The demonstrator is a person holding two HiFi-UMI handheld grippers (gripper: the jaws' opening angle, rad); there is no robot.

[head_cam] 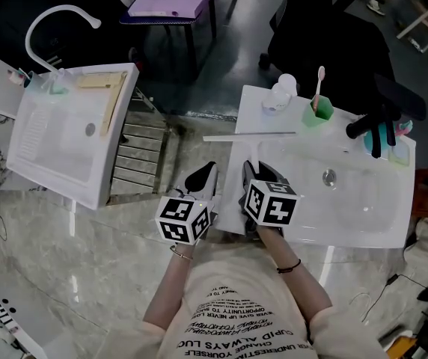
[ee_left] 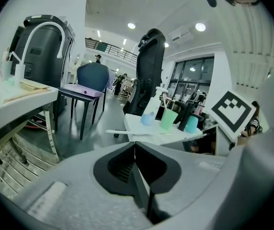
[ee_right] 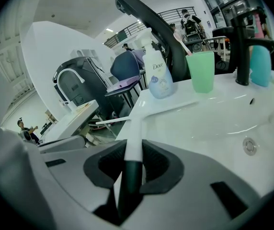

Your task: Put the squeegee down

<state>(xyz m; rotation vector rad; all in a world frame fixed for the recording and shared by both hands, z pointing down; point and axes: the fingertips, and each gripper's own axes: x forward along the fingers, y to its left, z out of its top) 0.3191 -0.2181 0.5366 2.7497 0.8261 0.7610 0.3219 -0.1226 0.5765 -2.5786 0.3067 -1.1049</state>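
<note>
Squeegee [ee_right: 135, 128] sits clamped in the right gripper [ee_right: 133, 166].

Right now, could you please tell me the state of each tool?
Left tool: closed, empty.
Right tool: closed, holding the squeegee.

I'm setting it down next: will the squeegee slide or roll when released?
The squeegee looks stiff and light: a thin rod with a long crossbar. On the glossy sink it may slide; the crossbar probably stops rolling.

Squeegee [ee_right: 133, 128] tight between the jaws
</note>
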